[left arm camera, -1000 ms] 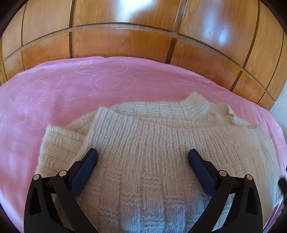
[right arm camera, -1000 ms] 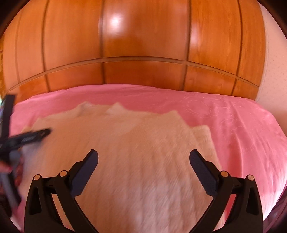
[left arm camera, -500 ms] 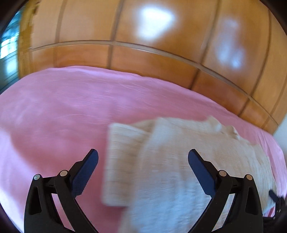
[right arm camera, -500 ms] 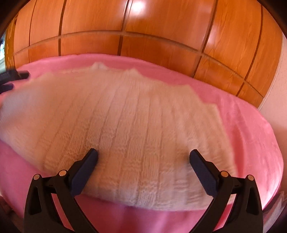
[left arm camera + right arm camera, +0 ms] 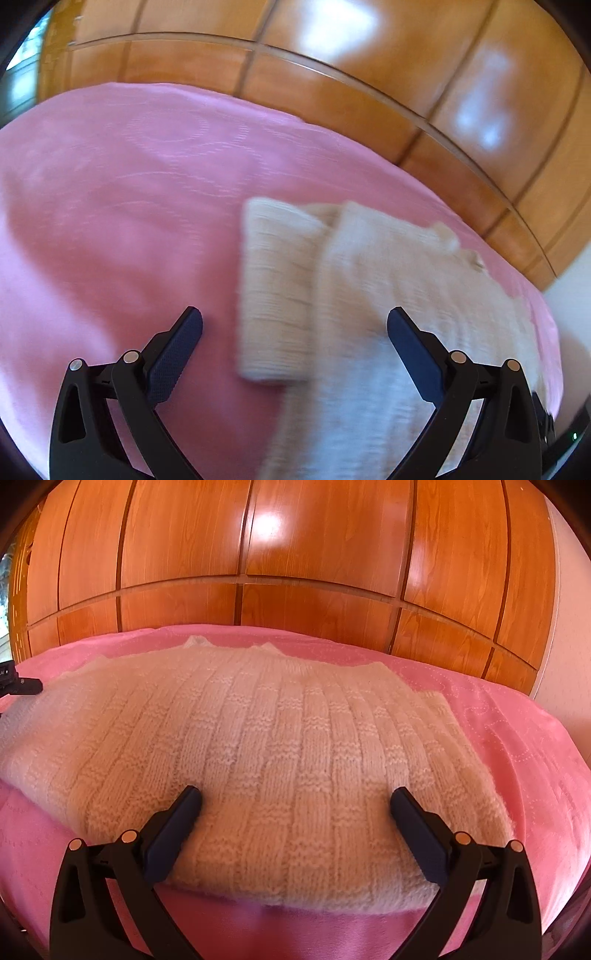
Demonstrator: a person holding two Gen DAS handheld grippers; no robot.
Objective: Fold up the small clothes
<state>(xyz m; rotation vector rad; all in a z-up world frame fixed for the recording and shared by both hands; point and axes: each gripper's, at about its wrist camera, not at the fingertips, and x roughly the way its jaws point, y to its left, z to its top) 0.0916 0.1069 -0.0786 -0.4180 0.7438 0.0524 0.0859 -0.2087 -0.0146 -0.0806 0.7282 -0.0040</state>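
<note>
**Both grippers empty, sweater half folded on the bed**

While my left gripper (image 5: 294, 325) hangs spread wide and empty, its view is smeared with motion blur. The cream knitted sweater (image 5: 388, 314) lies ahead of my right finger and between the two, with a folded-in sleeve (image 5: 273, 295) sitting straight ahead in the gap. Only the pink bedspread (image 5: 110, 221) lies ahead of my left finger. Beyond it all stand the wooden wardrobe doors (image 5: 369, 74).

From my right gripper (image 5: 295, 805), also parted and holding nothing, the picture is sharp. The sweater (image 5: 277, 738) spreads across the bedspread (image 5: 517, 738) directly ahead, its near hem just under my fingertips, its collar at the far edge. The other gripper's black body (image 5: 20, 683) peeks in far to my left.

I judge the sides are tucked in and the lengthwise fold remains. Next I would need to close each gripper on the hem, lift and carry it toward the collar. Nothing blocks the way; the thick, floppy knit may slip or bunch.
</note>
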